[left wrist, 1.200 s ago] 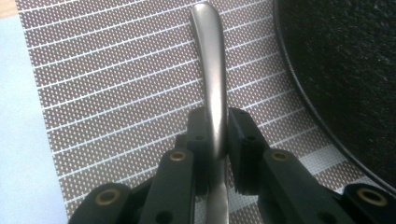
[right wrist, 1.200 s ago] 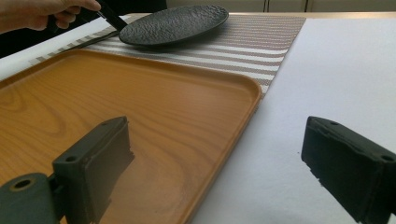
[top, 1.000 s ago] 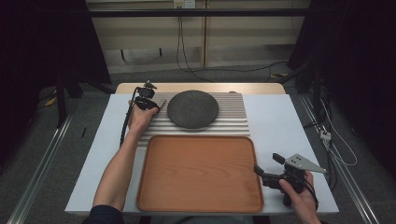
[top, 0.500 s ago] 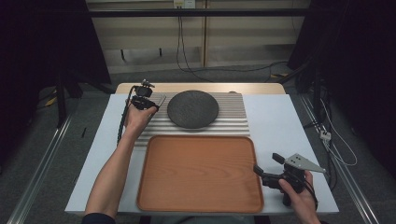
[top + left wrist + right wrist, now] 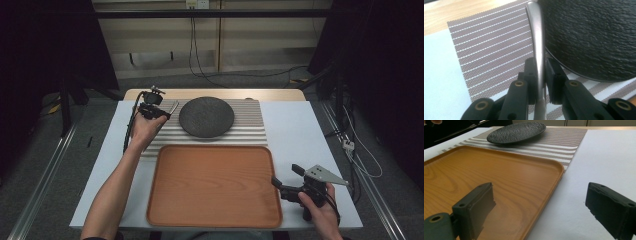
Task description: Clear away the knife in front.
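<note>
The left gripper (image 5: 159, 111) sits in the upper left of the high view, at the top left corner of the grey striped woven placemat (image 5: 250, 125), and its jaws are clenched on a slim silver metal utensil handle (image 5: 173, 107). In the left gripper view the handle (image 5: 536, 37) runs straight up the middle of the frame, pinched between the two black pads (image 5: 530, 72), its rounded end near the top edge. Which utensil it is I cannot tell; the working end is hidden below the jaws.

Compared with a second ago, the left hand (image 5: 145, 127) has drifted a touch up and left in the high view, the forearm stretching further along the table, and the handle has come with it, now poking out to the right of the gripper just beside the round black textured plate (image 5: 206, 117). The grip looks just as tight as before. The plate (image 5: 594, 35) fills the upper right of the left gripper view, resting on the placemat (image 5: 489, 50), and has not shifted.

Lower right of the high view: the right gripper (image 5: 285, 185) holds exactly where it was, over the white table cover (image 5: 305, 130) at the right edge of the rectangular orange-brown wooden tray (image 5: 215, 185). Its jaws are released and spread wide with nothing between them; in the right gripper view one jaw hangs over the tray (image 5: 499, 182) at lower left, the other over the white cover (image 5: 604, 157) at lower right. The tray has not budged.
</note>
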`<action>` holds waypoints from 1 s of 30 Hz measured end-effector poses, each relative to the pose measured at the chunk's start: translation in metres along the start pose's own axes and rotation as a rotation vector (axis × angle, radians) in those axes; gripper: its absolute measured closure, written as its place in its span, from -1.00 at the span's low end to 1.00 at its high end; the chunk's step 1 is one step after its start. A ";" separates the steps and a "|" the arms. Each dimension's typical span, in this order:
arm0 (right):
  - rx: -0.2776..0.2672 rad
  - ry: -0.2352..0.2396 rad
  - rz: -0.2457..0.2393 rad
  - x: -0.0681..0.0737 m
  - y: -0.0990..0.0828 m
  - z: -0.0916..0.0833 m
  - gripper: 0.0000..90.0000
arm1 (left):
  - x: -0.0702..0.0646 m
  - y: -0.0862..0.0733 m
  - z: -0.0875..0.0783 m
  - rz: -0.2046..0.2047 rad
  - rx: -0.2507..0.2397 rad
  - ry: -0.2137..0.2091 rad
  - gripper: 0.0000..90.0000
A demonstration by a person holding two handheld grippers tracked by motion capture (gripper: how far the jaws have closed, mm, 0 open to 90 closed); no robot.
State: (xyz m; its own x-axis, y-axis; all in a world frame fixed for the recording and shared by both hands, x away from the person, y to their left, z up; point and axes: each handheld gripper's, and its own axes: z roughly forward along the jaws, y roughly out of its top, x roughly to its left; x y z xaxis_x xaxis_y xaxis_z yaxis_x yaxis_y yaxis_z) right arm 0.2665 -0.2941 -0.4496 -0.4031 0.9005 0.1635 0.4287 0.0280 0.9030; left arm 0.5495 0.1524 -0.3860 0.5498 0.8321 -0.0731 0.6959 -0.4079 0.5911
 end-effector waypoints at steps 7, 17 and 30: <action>-0.002 -0.002 -0.001 0.000 0.000 -0.001 -0.82 | -0.005 -0.007 -0.014 0.012 -0.028 -0.012 0.77; -0.001 -0.007 -0.007 0.000 0.000 0.000 -0.82 | -0.017 -0.018 -0.029 0.031 -0.049 -0.043 0.77; -0.002 -0.002 -0.007 0.000 0.000 0.000 -0.82 | -0.038 -0.037 -0.043 0.062 -0.058 -0.078 0.77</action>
State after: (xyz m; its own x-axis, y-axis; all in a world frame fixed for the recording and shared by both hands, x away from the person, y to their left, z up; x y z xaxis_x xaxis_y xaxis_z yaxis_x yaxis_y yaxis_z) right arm 0.2667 -0.2940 -0.4492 -0.4041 0.9012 0.1565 0.4244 0.0332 0.9049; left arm 0.4829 0.1523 -0.3708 0.6264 0.7735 -0.0961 0.6332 -0.4331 0.6414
